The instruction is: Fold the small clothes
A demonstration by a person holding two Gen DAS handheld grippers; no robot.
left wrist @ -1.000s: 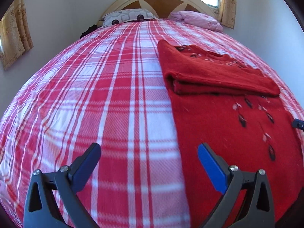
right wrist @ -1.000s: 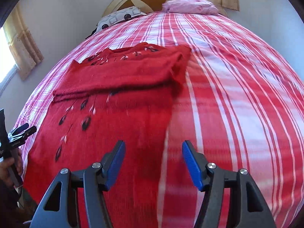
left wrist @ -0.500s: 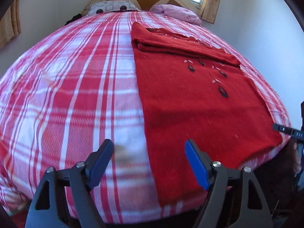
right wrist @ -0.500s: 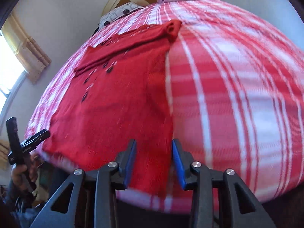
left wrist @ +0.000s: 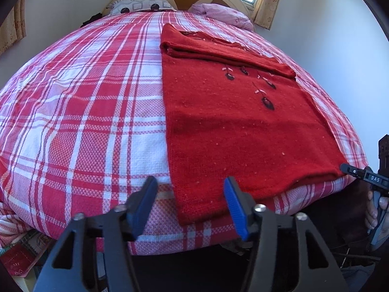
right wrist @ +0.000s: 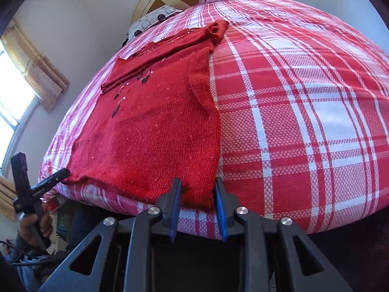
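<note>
A red knit sweater (left wrist: 233,126) with dark leaf motifs lies flat on the bed, its far end folded over, its hem hanging over the near edge. It also shows in the right wrist view (right wrist: 150,131). My left gripper (left wrist: 190,202) is open, its jaws either side of the hem's left corner, not touching it. My right gripper (right wrist: 197,204) is partly closed, its jaws close on either side of the hem's right corner; whether they pinch it I cannot tell. The right gripper's tip (left wrist: 362,174) shows at the other corner in the left wrist view.
The bed has a red and white plaid cover (left wrist: 80,112) that drops off at the near edge. A patterned pillow (left wrist: 138,4) and a pink pillow (left wrist: 221,14) lie by the headboard. White walls and curtained windows (right wrist: 22,82) flank the bed.
Both grippers have drawn back from over the sweater to its hem at the near bed edge. The right jaws have narrowed around the hem corner; the left stayed open.
</note>
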